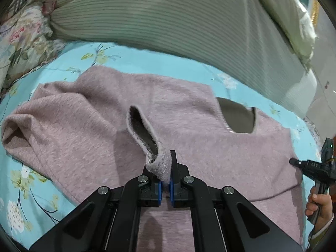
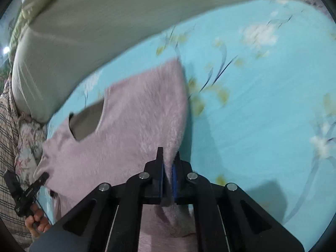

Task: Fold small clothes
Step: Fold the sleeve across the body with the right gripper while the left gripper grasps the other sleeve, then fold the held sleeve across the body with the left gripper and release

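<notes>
My left gripper [image 1: 163, 168] is clamped on a cuff [image 1: 159, 163] of the mauve sweater [image 1: 189, 130] spread on the sheet [image 1: 42, 189] (soft, limp, light, best taken by edges), right gripper [image 2: 168, 168] pinching its side edge.

Bed covered by a turquoise bedsheet printed with white blossoms and dark branches [image 1: 172, 56], fabric smooth, shadowed toward the near edge in the right wrist view. Along the far side lies a long grey-green ribbed bolster cushion [image 1: 168, 16], its ribs running lengthwise; it touches the sheet. Behind the cushion's right end, a pale cream-green pillow [image 1: 294, 27]. At far left, a crumpled floral quilt in pink, green and cream [image 1: 23, 33]. A beige plaid cloth [image 2: 8, 130] sits at the left edge of the right wrist view. Light is even, soft.
</notes>
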